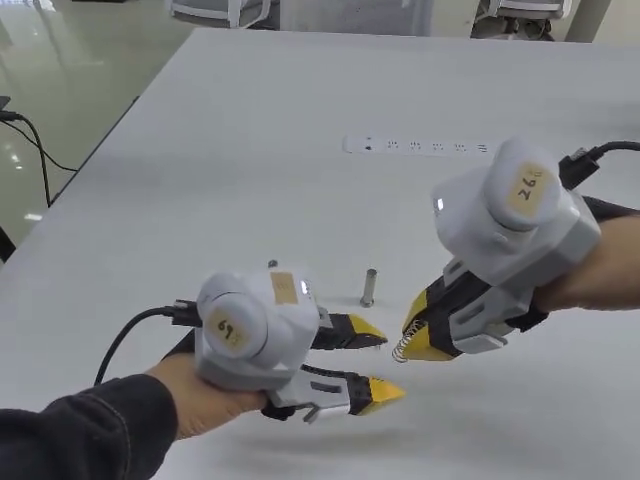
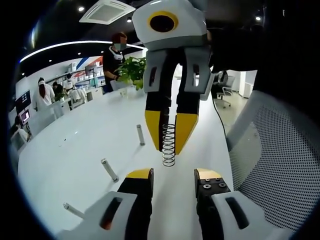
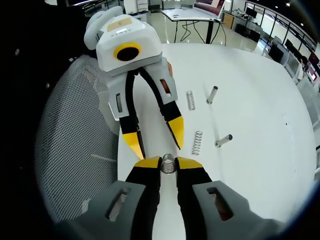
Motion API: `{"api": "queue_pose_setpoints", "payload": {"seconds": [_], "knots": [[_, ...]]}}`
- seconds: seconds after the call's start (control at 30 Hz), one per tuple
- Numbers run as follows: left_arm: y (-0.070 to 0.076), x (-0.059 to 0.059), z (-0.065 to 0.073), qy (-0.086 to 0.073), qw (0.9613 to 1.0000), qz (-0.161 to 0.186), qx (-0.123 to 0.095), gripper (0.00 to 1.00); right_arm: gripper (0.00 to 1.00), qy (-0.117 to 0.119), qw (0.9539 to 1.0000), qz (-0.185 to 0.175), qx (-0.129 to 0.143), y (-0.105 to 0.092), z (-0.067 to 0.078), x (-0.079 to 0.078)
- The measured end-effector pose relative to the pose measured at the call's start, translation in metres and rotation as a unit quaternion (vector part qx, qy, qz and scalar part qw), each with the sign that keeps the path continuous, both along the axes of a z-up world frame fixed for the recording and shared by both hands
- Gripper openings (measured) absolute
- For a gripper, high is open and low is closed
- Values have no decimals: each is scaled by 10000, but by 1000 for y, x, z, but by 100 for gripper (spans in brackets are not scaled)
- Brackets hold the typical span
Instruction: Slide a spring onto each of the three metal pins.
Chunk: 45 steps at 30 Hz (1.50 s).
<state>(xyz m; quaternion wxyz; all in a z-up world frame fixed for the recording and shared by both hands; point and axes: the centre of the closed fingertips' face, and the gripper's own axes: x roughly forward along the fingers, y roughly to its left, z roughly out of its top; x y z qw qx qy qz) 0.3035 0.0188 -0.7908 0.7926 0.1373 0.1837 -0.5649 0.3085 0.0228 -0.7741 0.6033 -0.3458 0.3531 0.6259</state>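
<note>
In the head view, my left hand-held gripper (image 1: 388, 365) blocks part of the counter (image 1: 250, 150); one upright pin (image 1: 368, 287) shows past it. Its jaws gape, empty. My right hand-held gripper (image 1: 410, 338) is clenched on a spring (image 1: 401, 347) by the counter's near edge. A loose spring (image 3: 190, 100) lies on the white counter, office desks (image 3: 192, 14) beyond.

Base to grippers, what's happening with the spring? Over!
Right hand-held gripper shut on spring. Left hand-held gripper open, empty, just ahead. Three pins bare.
</note>
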Motion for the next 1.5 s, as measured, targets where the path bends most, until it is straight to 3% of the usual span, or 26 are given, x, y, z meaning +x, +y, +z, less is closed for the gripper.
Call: {"api": "queue_pose_setpoints", "payload": {"seconds": [0.2, 0.3, 0.57, 0.8, 1.07, 1.5], "knots": [[3, 3, -2, 36, 9999, 121, 29, 42, 13, -31, 10000, -77, 5, -4, 2, 5], [6, 5, -2, 171, 9996, 236, 15, 49, 13, -46, 9999, -111, 5, -5, 2, 7], [12, 5, 0, 259, 9991, 347, -2, 64, 13, -78, 9998, -205, -4, -12, 3, 12], [24, 4, 2, 272, 9987, 418, 30, 68, 13, -95, 9995, -294, -19, -18, 5, 15], [48, 10, 1, 258, 9969, 749, 0, 70, 13, -132, 9990, -419, -45, -25, 6, 21], [81, 20, 2, 237, 9913, 1289, -144, 71, 13, -165, 9978, -645, -55, -40, 10, 34]]}}
